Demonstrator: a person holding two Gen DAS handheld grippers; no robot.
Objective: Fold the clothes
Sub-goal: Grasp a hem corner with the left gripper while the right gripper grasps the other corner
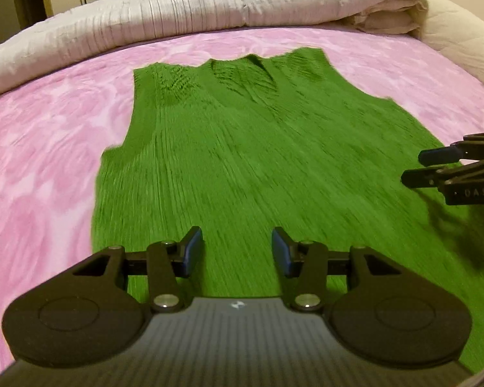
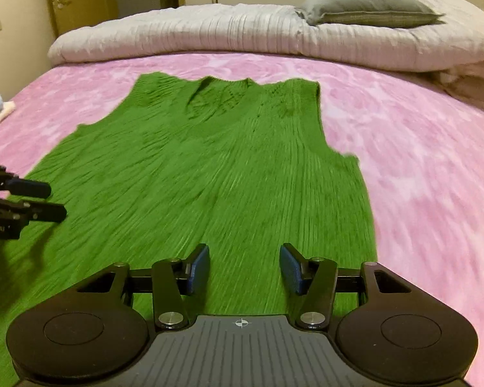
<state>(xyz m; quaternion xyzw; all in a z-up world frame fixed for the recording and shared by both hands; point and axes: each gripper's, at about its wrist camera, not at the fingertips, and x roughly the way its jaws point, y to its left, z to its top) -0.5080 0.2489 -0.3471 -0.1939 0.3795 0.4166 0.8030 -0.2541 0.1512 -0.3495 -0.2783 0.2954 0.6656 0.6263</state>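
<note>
With the green vest [image 1: 242,167] flat on the bed [image 1: 42,148], each wide-open hand-held gripper, left [image 1: 237,251] and right [image 2: 244,266], should pinch a hem corner cleanly.

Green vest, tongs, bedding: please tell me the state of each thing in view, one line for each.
green vest: spread flat on the pink sheet, not folded, neckline at the far end.
left tongs: open, empty, above the vest hem.
right tongs: open, empty, above the vest hem.
pink sheet: spread over the bed.
white duvet: folded back at the far end.
grey pillow: lying on the duvet.
</note>
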